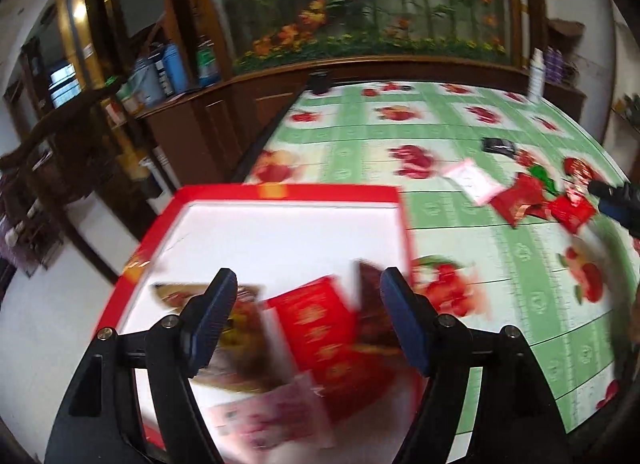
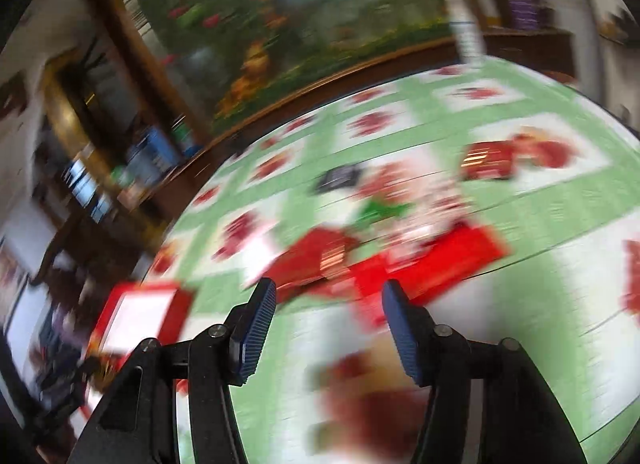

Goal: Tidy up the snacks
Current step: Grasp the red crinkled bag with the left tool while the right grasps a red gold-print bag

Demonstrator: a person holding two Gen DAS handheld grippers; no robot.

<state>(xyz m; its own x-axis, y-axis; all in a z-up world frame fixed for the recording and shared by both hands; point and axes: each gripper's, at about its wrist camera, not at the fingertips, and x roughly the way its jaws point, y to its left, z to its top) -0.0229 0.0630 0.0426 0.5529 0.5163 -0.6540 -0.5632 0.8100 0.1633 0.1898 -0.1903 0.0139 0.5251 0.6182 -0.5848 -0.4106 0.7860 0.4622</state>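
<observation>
A red-rimmed box (image 1: 280, 191) with a white floor holds several snack packets: a red one (image 1: 320, 324), brown ones (image 1: 372, 304) and a pink one (image 1: 272, 420). My left gripper (image 1: 306, 300) is open and empty above them. More packets lie loose on the tablecloth to the right: red (image 1: 520, 197), pink (image 1: 472, 179), green (image 1: 542, 175) and black (image 1: 498, 145). My right gripper (image 2: 328, 304) is open and empty, just short of the blurred red packets (image 2: 316, 260). The box also shows in the right wrist view (image 2: 140, 316).
A green and white tablecloth (image 1: 460, 131) with red fruit prints covers the table. A white bottle (image 1: 536, 75) stands at its far right edge. A dark wooden cabinet with an aquarium (image 1: 360, 3) stands behind. The table's left edge drops off beside the box.
</observation>
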